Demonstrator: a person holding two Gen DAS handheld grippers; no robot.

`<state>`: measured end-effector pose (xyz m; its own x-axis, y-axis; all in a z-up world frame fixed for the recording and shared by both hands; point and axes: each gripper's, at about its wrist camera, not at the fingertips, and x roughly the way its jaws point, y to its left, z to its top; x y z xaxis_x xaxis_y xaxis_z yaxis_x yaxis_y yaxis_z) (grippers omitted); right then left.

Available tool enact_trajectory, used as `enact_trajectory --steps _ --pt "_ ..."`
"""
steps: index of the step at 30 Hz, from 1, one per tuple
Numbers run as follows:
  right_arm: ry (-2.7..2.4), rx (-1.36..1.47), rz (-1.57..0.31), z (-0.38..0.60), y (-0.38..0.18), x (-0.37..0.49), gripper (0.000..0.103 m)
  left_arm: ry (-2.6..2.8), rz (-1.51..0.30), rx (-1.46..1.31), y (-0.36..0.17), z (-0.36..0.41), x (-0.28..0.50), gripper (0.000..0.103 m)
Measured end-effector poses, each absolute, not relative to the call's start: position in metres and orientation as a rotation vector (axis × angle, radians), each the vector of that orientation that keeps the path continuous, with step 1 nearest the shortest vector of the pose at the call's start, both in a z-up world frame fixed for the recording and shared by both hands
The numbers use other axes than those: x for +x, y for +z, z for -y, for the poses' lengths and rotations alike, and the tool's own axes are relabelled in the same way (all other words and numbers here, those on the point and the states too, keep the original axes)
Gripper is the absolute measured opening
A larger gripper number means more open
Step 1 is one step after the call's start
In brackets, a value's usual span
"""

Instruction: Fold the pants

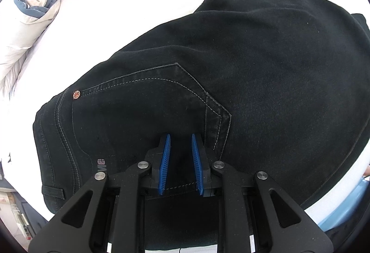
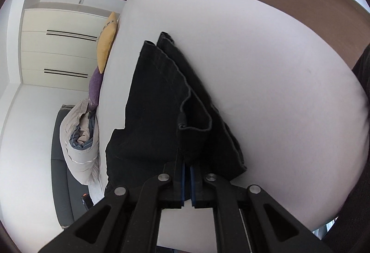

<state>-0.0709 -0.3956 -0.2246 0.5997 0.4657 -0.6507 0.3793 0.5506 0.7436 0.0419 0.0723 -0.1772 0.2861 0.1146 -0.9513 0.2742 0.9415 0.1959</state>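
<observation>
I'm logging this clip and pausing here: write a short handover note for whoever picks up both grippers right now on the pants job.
Left gripper: partly open around the waistband edge of the black pants, near the back pocket; not clearly clamped.
Right gripper: shut on the pants' leg end, hems lifted off the white bed.
Done: legs appear stacked together.
Left: likely carry the leg end toward the waist, lay it flat, smooth.

bright daylight | white sheet overexposed | fisheye-bent edges | sharp focus
</observation>
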Motion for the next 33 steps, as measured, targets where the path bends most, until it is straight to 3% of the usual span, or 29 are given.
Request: enact_trajectory --steps 7,13,22,27,33 --pt "0.103 0.957 -0.882 0.39 -0.182 -0.077 0.005 -0.081 -1.295 0.408 -0.181 -0.064 0.048 0.018" --pt "0.044 1.019 -0.962 0.392 -0.23 -0.099 0.003 -0.074 -1.294 0.399 -0.181 -0.06 0.05 0.018" --pt "0.045 0.971 -0.919 0.399 -0.213 -0.083 0.006 -0.065 -1.285 0.412 -0.183 -0.055 0.04 0.018" --pt "0.035 1.0 -0.95 0.401 -0.225 -0.088 0.002 -0.063 -1.279 0.4 -0.183 -0.055 0.037 0.018" --pt "-0.066 0.95 -0.988 0.408 -0.201 -0.104 0.01 -0.06 -1.26 0.379 -0.18 -0.062 0.033 0.019"
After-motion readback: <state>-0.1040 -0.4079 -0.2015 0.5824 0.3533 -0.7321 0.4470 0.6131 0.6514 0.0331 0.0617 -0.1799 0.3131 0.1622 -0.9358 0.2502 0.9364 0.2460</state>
